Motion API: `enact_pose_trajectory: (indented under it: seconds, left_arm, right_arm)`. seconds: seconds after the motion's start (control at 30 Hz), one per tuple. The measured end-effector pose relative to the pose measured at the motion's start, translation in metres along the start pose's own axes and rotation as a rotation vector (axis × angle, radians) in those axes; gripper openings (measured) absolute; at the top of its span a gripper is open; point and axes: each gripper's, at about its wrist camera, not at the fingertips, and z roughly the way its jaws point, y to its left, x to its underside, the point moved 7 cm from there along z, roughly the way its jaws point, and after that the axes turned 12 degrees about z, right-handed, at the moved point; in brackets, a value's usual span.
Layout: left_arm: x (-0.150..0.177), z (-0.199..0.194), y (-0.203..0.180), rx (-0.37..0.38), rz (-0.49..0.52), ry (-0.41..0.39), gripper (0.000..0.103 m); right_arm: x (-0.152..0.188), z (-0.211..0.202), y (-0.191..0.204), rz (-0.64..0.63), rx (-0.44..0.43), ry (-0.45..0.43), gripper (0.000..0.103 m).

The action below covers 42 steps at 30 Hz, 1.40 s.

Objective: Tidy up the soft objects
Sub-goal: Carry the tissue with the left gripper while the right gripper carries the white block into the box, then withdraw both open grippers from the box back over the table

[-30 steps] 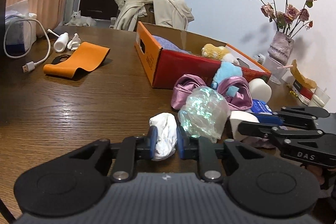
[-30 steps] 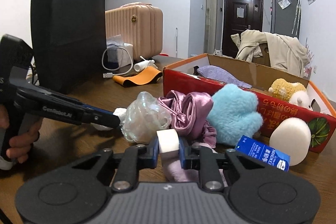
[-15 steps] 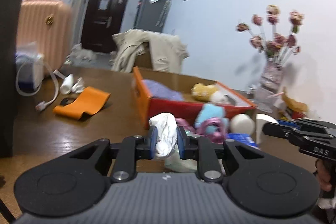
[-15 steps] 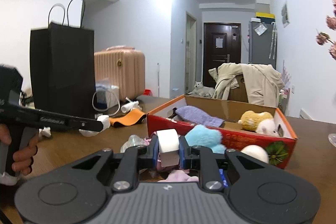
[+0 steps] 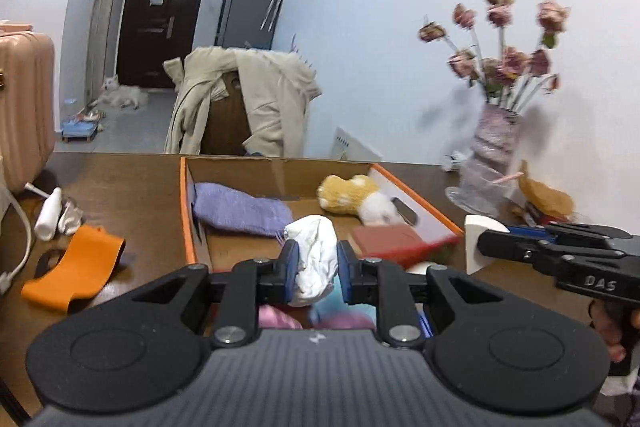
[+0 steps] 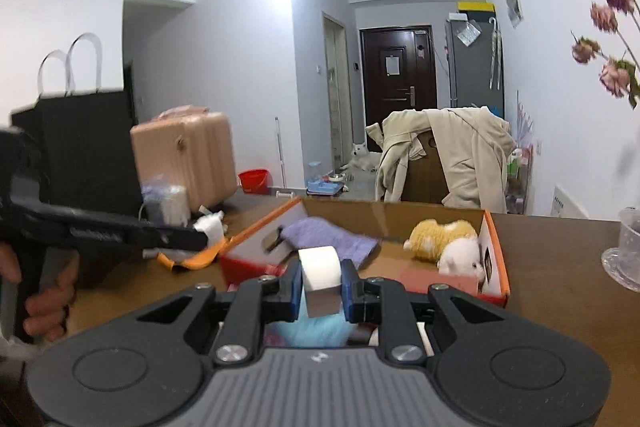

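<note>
gripping white cloth (image 5: pixel 316 259); white sponge (image 6: pixel 320 277)

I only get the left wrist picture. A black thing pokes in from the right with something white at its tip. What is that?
Observer: That is the right gripper. Its own camera shows it shut on a white foam block with a rounded top, and the cardboard box just ahead.
Operator: Is there anything off to my left that I miss?
Observer: Yes, a tall black paper bag with handles stands left of the pink suitcase.
Operator: And who is carrying my camera?
Observer: A person's hand is wrapped round the handle of the left gripper, which is shut on the white cloth.
</note>
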Motion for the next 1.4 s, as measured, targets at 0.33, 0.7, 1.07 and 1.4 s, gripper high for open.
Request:
enact_pose_trajectory:
  seconds: [0.33, 0.7, 1.07, 1.4]
  left_arm:
    - [-0.023, 0.125, 0.059, -0.068, -0.062, 0.182, 0.025]
    - [-0.021, 0.133, 0.095, -0.160, -0.099, 0.144, 0.073]
    - [-0.059, 0.058, 0.055, -0.186, -0.027, 0.046, 0.081]
    - [-0.035, -0.066, -0.014, -0.238, 0.057, -0.085, 0.102]
  right_arm:
    - [-0.054, 0.169, -0.069, 0.175, 0.064, 0.213, 0.020]
    - [-0.071, 0.237, -0.087, 0.181, 0.126, 0.163, 0.049]
    - [-0.098, 0.112, -0.065, 0.049, 0.126, 0.066, 0.054]
    - [-0.069, -0.042, -0.030, -0.137, 0.077, 0.013, 0.075]
